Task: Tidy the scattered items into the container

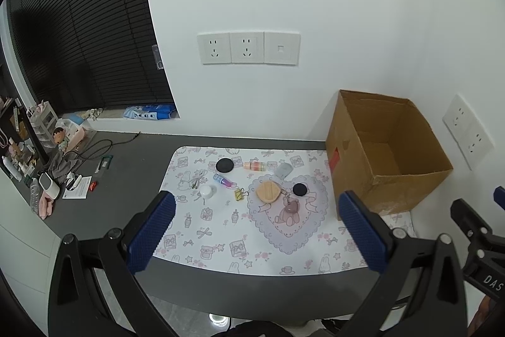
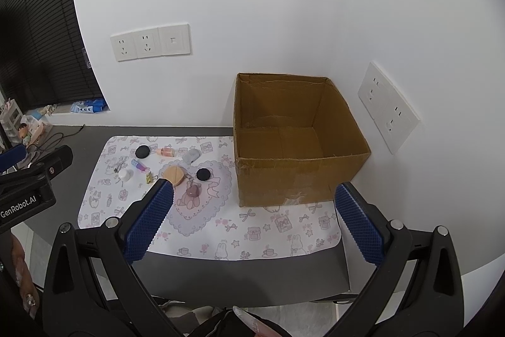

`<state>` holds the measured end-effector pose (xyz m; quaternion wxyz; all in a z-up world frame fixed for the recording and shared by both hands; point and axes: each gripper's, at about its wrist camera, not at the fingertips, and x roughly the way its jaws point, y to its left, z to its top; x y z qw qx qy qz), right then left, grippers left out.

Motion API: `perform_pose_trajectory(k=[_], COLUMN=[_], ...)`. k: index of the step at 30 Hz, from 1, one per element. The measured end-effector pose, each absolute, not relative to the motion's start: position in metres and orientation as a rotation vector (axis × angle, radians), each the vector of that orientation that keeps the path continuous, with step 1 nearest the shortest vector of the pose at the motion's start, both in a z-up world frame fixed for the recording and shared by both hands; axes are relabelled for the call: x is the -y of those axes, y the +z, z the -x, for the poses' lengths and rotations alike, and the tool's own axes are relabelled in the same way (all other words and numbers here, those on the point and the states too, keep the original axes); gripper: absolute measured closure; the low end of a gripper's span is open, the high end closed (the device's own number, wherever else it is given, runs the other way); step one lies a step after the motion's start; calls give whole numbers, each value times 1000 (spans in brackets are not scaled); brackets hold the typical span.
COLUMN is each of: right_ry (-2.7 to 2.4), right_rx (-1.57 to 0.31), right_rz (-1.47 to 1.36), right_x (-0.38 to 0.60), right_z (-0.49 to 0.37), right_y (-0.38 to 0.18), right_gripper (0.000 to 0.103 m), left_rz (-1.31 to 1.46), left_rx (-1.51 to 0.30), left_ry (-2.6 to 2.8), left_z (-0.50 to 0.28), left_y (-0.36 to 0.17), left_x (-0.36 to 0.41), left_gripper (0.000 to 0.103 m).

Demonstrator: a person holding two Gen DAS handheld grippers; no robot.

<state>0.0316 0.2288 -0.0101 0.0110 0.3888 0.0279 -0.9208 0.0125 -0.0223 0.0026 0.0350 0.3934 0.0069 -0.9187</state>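
Observation:
An open, empty cardboard box (image 1: 383,153) (image 2: 296,141) stands at the right end of a patterned white mat (image 1: 252,239) (image 2: 258,229). Scattered on the mat left of it lie two black discs (image 1: 224,165) (image 1: 300,189), an orange bottle (image 1: 255,166), a grey pouch (image 1: 283,170), a blue-pink tube (image 1: 222,180), a white cap (image 1: 207,191), a yellow binder clip (image 1: 239,194), a wooden shell case (image 1: 267,192) (image 2: 173,174) and a pink bear keychain (image 1: 291,207) (image 2: 193,190). My left gripper (image 1: 257,229) and right gripper (image 2: 254,220) are both open and empty, held above the mat's near edge.
The mat lies on a dark grey desk (image 1: 132,160) against a white wall with sockets (image 1: 248,48). Clutter, cables and a small white device (image 1: 49,185) sit at the desk's far left. Black blinds (image 1: 85,30) cover a window at left.

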Motion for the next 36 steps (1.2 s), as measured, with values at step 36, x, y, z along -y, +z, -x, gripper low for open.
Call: perform_pose_trajectory(k=[36], right_ry=[-2861], right_rx=[-84], right_rz=[-1218], right_x=[-227], right_z=[-32], right_y=[-12], right_gripper=[0], left_rz=[-1214], left_rx=[-18], left_ry=[-2804], left_z=[-2], left_y=[-3], left_x=[25], left_gripper=[0])
